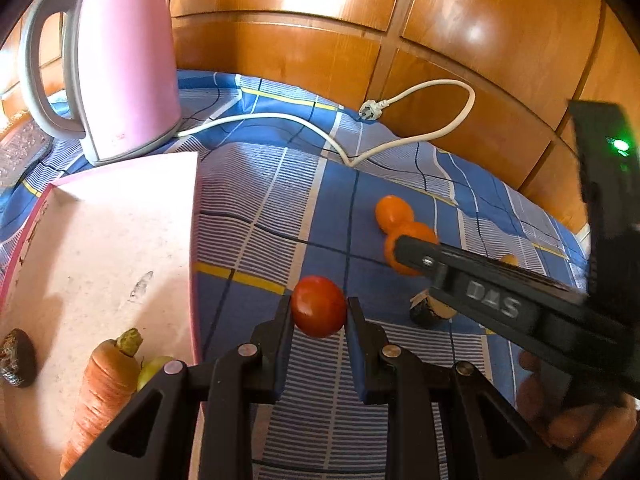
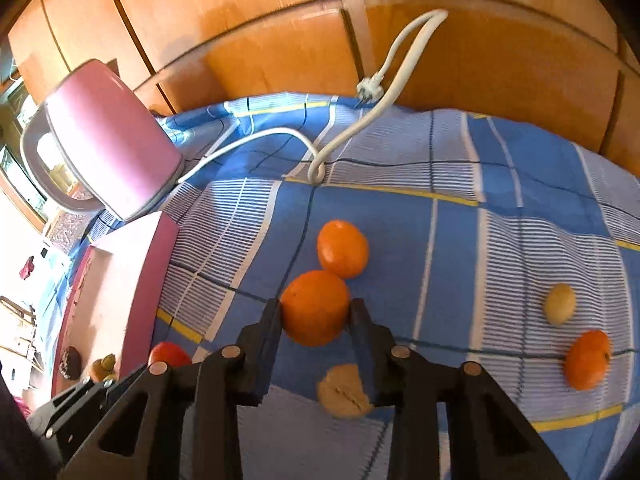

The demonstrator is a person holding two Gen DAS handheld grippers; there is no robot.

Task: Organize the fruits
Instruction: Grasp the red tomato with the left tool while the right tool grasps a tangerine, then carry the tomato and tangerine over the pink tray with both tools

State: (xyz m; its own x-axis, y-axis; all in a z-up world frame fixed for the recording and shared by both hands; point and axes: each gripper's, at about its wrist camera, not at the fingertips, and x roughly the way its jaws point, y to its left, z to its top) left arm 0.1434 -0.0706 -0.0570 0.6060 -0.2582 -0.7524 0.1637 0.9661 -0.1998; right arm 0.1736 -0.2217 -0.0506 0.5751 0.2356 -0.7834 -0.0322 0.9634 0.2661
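— Across the whole table, what do you have?

— Under everything I see a blue checked cloth (image 2: 500, 232), with wooden panelling (image 1: 460, 20) behind it. I see a pink kettle (image 1: 124, 64) standing at the far left, its white cord (image 1: 420, 136) looping over the cloth to a loose plug. Just in front of the kettle sits my pink tray (image 1: 120, 240); a carrot (image 1: 106, 384), a dark brownish piece (image 1: 17, 358) and something small and green lie at its near end.

— And your left gripper?

— My left gripper (image 1: 319, 312) is clamped on a red tomato (image 1: 319, 306), just right of the tray's edge. Whether the tomato is off the cloth I cannot tell.

— The right one?

— My right gripper (image 2: 316, 312) is closed on an orange (image 2: 315, 307), both fingers against its sides. A second orange (image 2: 343, 248) touches it from behind.

— Anything loose?

— A third orange (image 2: 588, 359) lies well to the right, with a small yellowish fruit (image 2: 560, 304) near it. A cut, pale-faced piece (image 2: 344, 396) rests under my right fingers.
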